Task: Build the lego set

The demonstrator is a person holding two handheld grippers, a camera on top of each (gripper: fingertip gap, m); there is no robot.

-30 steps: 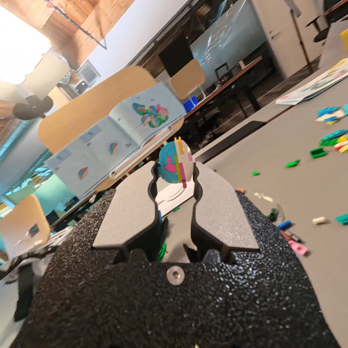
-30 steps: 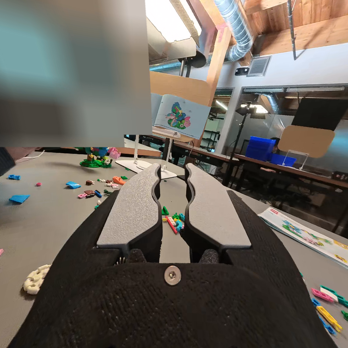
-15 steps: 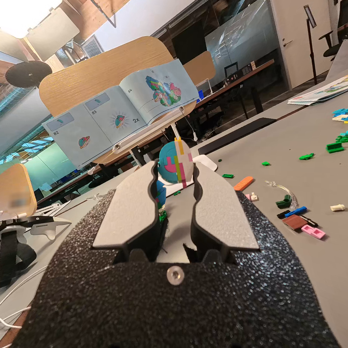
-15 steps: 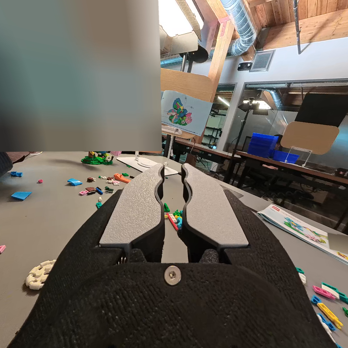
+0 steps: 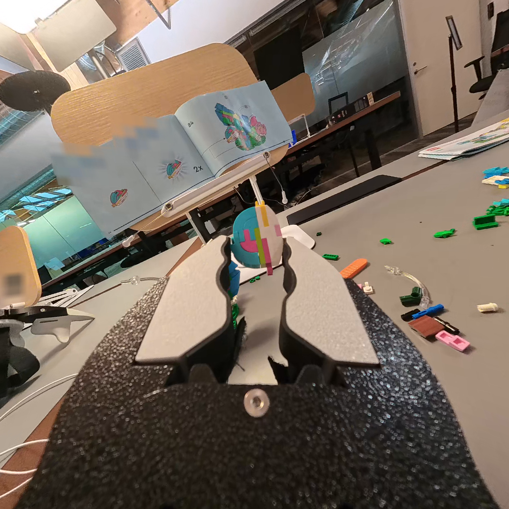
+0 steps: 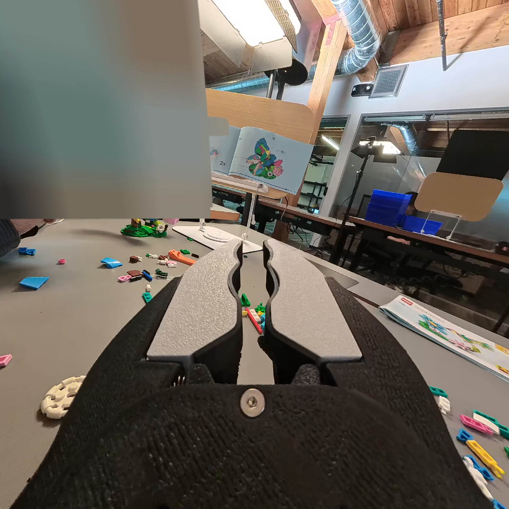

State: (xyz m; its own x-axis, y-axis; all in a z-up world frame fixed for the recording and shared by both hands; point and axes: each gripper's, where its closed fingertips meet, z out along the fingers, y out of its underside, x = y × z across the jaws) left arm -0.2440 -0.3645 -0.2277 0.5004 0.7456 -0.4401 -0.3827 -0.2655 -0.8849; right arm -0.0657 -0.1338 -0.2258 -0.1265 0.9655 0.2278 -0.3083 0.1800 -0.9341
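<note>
My left gripper (image 5: 256, 243) is shut on a rounded lego wing section (image 5: 252, 237) in teal, pink, white and yellow, held upright above the grey table (image 5: 385, 220). A blue and green lego piece (image 5: 234, 279) shows partly behind its left finger. My right gripper (image 6: 252, 245) is empty, its jaws a narrow gap apart, above a small pile of green, red and yellow pieces (image 6: 253, 311). A green lego base with flowers (image 6: 143, 228) stands at the far left of the table. The open instruction booklet (image 5: 192, 146) rests on a stand and also shows in the right wrist view (image 6: 270, 159).
Loose pieces (image 5: 429, 322) lie to the right of my left gripper, with an orange brick separator (image 5: 354, 267). A second booklet (image 6: 446, 338) lies at the right. A white round plate (image 6: 60, 396) lies at the near left. The stand's white base (image 6: 217, 237) sits ahead. The tips of one gripper are about 30 centimeters away from the tips of the other. It is some 15 centimeters from my right tips to the white round plate (image 6: 60, 396).
My left gripper has tilted level and come closer to the booklet stand, still holding the wing section. My right gripper's jaws have narrowed and it has shifted slightly forward.
</note>
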